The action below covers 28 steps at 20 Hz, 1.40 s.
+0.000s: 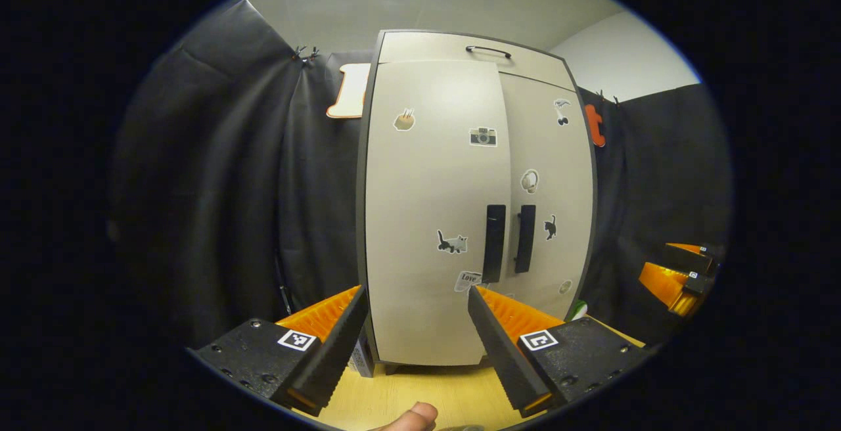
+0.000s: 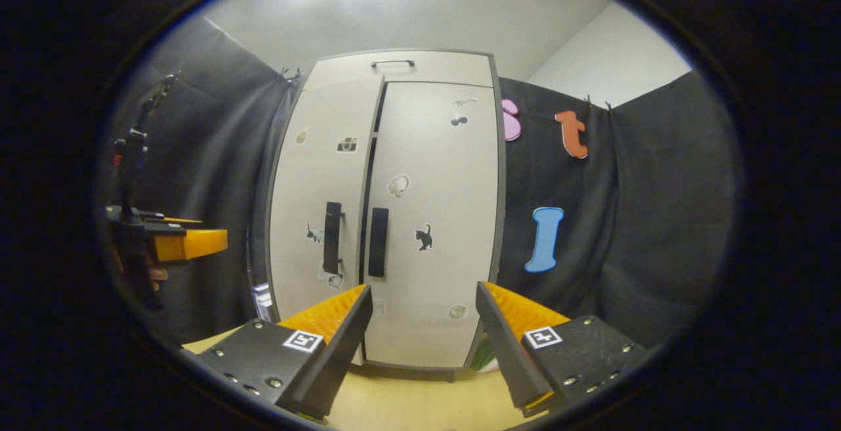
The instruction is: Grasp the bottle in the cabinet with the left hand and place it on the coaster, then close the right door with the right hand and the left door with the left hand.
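Note:
A pale cabinet (image 1: 427, 221) with stickers stands on the wooden table, straight ahead in both views. Its right door (image 2: 433, 221) lies flush. The left door (image 2: 322, 175) stands slightly ajar, with a thin dark gap along its inner edge. Two dark handles (image 1: 494, 242) (image 1: 525, 237) sit side by side at mid height. My left gripper (image 1: 415, 296) is open and empty, a short way in front of the left door. My right gripper (image 2: 424, 290) is open too, facing the right door. The inside of the cabinet is hidden. A small green and white thing (image 1: 578, 309) (image 2: 486, 355) peeks out at the cabinet's lower right corner.
The light wooden table (image 1: 407, 395) runs under the cabinet. A drawer with a handle (image 1: 488, 50) tops the cabinet. A thumb (image 1: 410, 414) shows at the bottom edge. The other gripper appears far right (image 1: 683, 273) and far left (image 2: 177, 240). Black cloth walls surround the cabinet.

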Each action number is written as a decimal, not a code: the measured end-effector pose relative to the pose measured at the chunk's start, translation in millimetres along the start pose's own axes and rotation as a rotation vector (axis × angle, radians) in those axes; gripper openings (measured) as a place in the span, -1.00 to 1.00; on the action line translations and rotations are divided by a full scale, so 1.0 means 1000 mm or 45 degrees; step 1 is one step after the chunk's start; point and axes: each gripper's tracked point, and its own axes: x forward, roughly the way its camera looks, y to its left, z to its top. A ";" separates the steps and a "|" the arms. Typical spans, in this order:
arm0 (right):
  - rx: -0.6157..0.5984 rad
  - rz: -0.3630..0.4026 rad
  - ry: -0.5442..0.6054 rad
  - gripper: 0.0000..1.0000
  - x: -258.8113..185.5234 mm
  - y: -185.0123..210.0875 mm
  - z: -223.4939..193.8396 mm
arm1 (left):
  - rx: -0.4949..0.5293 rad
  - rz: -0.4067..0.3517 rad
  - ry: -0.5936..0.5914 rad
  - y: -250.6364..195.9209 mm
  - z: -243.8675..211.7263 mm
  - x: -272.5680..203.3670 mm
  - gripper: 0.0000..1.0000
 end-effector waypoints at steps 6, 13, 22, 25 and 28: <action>-0.012 -0.076 -0.012 0.92 0.004 -0.001 0.008 | 0.044 -0.137 0.029 -0.021 -0.015 0.010 0.94; -0.010 -0.081 0.007 0.92 -0.007 0.007 0.001 | 0.042 -0.181 0.012 -0.035 -0.019 0.006 0.94; 0.052 -0.079 -0.019 0.92 -0.023 -0.034 0.009 | 0.026 -0.152 0.048 -0.081 -0.033 0.000 0.93; 0.028 -0.047 -0.028 0.92 -0.029 -0.044 0.011 | 0.021 -0.130 0.097 -0.099 -0.045 0.001 0.93; 0.043 -0.011 -0.044 0.92 -0.029 -0.053 0.013 | -0.004 -0.115 0.105 -0.117 -0.043 0.002 0.87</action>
